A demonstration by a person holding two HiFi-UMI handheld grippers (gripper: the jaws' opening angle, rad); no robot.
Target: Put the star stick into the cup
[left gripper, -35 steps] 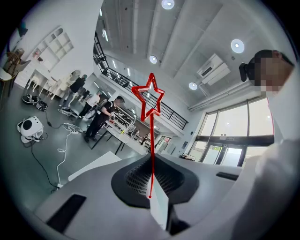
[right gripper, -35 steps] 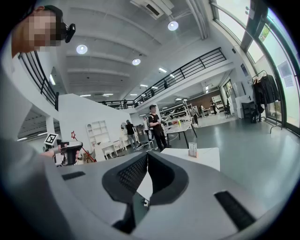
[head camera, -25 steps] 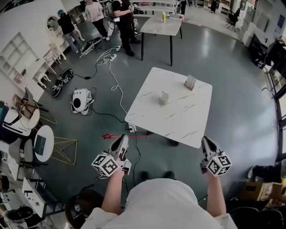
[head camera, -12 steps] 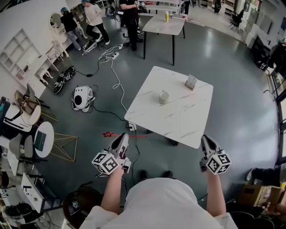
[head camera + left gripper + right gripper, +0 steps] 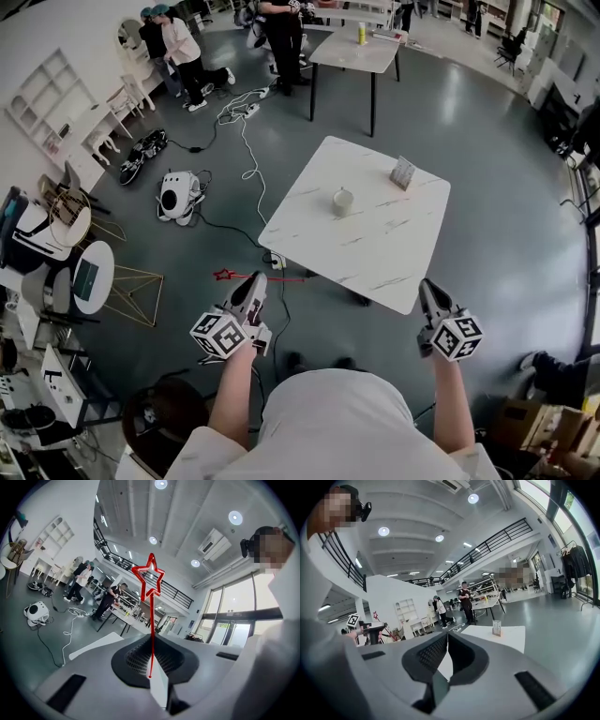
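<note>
L gripper [image 5: 151, 670] was clamped on the red star stick [image 5: 151, 616], pinching its plain end, star pointing away from the jaws; in the head view it hung crosswise over the grey floor [image 5: 487, 187], short of the white marbled table [image 5: 394, 248]. R gripper [image 5: 424, 287] had jaws together, nothing betw. them. White cup [image 5: 343, 201] stood near table centre, card stand [image 5: 402, 172] beyond it. Square b/w markers [image 5: 217, 339] sat on both cubes

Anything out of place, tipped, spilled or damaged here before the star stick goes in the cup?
Nothing stands out. The cup and the small card stand both sit upright on the table, with no spill around them. The left gripper is shut on the star stick, which looks straight and whole.
</note>
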